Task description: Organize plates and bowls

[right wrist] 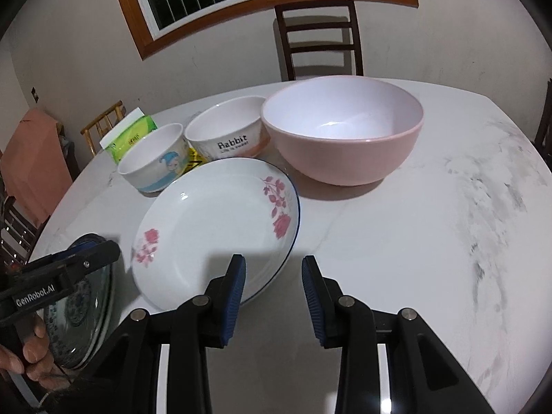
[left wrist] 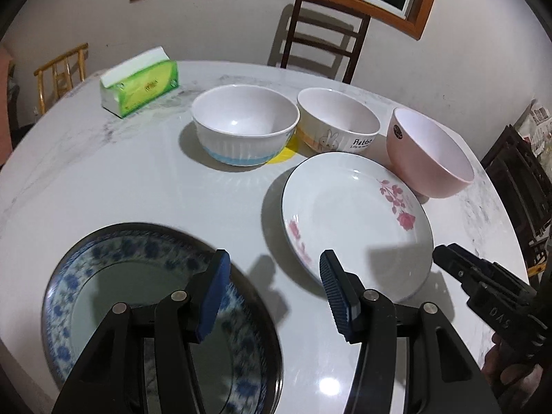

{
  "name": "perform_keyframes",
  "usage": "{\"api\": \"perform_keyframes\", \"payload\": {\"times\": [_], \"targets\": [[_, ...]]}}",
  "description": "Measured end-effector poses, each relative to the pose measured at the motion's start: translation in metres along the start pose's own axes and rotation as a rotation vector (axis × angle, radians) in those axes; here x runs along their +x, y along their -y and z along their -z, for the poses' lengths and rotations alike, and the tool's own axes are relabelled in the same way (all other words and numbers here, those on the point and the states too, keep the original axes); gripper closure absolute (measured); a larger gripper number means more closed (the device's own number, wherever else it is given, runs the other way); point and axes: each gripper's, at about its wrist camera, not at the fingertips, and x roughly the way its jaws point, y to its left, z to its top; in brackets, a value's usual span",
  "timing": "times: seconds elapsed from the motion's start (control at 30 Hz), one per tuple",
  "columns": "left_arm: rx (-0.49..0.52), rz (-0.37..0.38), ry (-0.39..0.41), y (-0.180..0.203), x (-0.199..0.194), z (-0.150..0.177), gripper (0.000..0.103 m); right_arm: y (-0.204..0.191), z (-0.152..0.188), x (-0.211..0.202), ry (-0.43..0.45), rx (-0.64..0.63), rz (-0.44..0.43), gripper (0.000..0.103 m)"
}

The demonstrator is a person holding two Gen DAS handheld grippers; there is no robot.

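White china, rose plate: the rose plate lies flat on the marble table, just ahead of the right gripper and a little to its left; its near rim passes under that gripper's left pad.
Look of the rose plate: shallow and glossy, with a thin dark line round the rim and pink rose sprays on two sides; it looks empty and clean.
Blue-patterned plate: dark-rimmed, with blue flowers round the border, it sits directly below the left gripper, toward its left pad.
Right gripper state: fingers spread apart with only bare table and the plate edge between them, nothing pinched.
Left gripper state: fingers spread wider, gripping nothing.
Step in hand, as I judge it: bringing a gripper to a plate rim so one plate can be stacked on the other.
Doing it well: come in low, slide one pad under the raised rim and the other over it, and squeeze only once the edge is well seated, since glazed china looks slippery.
Bowls: the ribbed bowl, rabbit bowl and pink bowl stand beyond the plates, near one another.
Risk: lifting at one edge may tip the plate toward the bowls.
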Motion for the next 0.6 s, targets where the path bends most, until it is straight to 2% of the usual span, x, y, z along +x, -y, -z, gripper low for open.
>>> {"api": "perform_keyframes", "payload": {"times": [0.3, 0.43, 0.6], "targets": [[-0.038, 0.043, -0.091, 0.008, 0.040, -0.023, 0.054, 0.014, -0.014, 0.029, -0.049, 0.042, -0.020, 0.069], [-0.053, 0.047, -0.107, 0.009, 0.051, -0.027, 0.055, 0.017, -0.017, 0.037, -0.060, 0.047, -0.029, 0.069], [-0.067, 0.056, -0.127, 0.010, 0.063, -0.031, 0.062, 0.017, -0.019, 0.045, -0.071, 0.047, -0.038, 0.079]]}}
